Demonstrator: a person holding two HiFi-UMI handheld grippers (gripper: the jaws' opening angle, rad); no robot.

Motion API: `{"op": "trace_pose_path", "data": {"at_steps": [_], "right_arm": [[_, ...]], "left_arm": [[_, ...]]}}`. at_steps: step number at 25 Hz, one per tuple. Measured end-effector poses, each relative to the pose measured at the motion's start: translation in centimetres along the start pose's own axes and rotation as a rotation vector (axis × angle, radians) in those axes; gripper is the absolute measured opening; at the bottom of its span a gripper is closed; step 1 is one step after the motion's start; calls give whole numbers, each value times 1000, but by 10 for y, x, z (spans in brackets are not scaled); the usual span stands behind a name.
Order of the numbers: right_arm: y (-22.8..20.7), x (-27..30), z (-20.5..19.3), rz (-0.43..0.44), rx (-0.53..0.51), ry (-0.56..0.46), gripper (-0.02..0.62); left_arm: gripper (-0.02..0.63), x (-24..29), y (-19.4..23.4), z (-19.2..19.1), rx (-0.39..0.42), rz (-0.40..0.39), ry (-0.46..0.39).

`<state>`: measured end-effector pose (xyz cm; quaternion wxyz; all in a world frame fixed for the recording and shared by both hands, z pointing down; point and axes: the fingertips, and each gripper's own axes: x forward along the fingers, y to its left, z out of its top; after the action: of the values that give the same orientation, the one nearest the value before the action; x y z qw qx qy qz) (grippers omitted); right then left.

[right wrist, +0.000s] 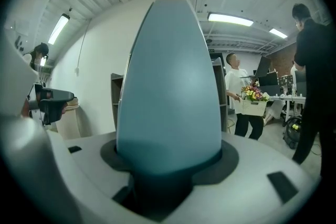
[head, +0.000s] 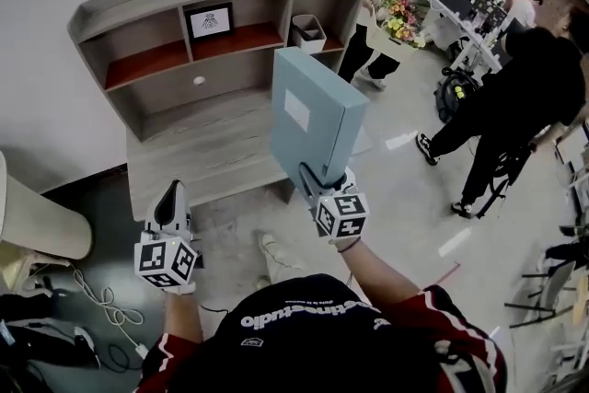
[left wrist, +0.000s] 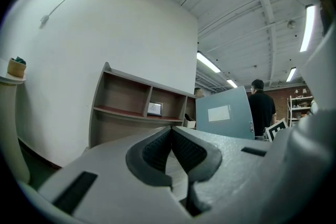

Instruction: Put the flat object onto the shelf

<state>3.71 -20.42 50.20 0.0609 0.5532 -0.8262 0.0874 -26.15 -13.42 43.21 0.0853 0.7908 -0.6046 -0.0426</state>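
Observation:
A flat blue-grey box (head: 313, 110) with a white label stands upright in the air in front of the shelf unit (head: 184, 83). My right gripper (head: 317, 184) is shut on the box's lower edge. In the right gripper view the blue-grey box (right wrist: 170, 86) fills the middle, wedged between the jaws. My left gripper (head: 172, 201) hangs lower left, in front of the unit's low wooden deck, with nothing in it. Its dark pads (left wrist: 157, 152) meet at the tips, and past them I see the shelf unit (left wrist: 139, 105) and the blue-grey box (left wrist: 223, 113).
The shelf unit holds a small framed picture (head: 210, 19) and a white bin (head: 308, 31) on its red-brown boards. Several people stand at the right, one carrying a flower basket (head: 398, 21). A beige rounded table (head: 41, 225) and loose cables (head: 101, 308) lie at the left.

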Motion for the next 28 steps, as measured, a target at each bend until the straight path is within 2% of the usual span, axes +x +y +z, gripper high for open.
{"op": "trace_pose_path", "data": {"at_steps": [11, 21, 28], "right_arm": [[-20, 75, -41, 31, -23, 58, 282], [-48, 142, -88, 5, 28, 148, 281], [-57, 183, -111, -4, -9, 187, 279]], "left_arm": [[6, 44, 7, 9, 42, 29, 29], [6, 82, 17, 9, 91, 46, 74], [6, 97, 32, 5, 121, 82, 97]]}}
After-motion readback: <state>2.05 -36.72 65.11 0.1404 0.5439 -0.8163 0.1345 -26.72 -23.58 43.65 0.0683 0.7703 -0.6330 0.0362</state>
